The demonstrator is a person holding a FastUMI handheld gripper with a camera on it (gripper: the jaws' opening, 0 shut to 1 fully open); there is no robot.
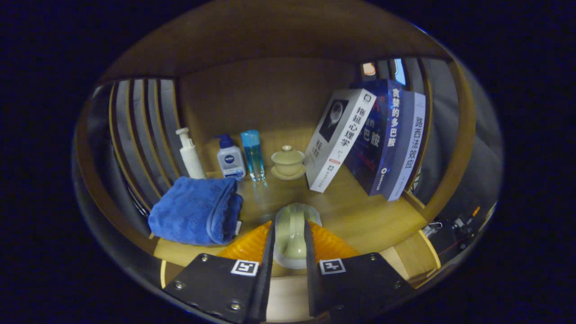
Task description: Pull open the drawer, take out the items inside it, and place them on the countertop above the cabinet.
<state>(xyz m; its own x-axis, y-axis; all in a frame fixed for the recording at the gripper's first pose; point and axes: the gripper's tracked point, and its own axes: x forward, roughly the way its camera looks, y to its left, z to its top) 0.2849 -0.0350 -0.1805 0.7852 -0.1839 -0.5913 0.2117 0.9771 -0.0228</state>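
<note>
My gripper is shut on a pale green ceramic cup, which both fingers press from the sides. It hangs just above the wooden countertop, near its front edge. Beyond the fingers a folded blue towel lies on the countertop to the left. Against the back wall stand a white pump bottle, a small white bottle with a blue cap, a clear blue bottle and a pale green lidded cup on a saucer.
Three books lean together on the right of the countertop. Slatted wooden side walls close the shelf on the left and right, with a wooden board overhead. Bare wood lies between the held cup and the row of bottles.
</note>
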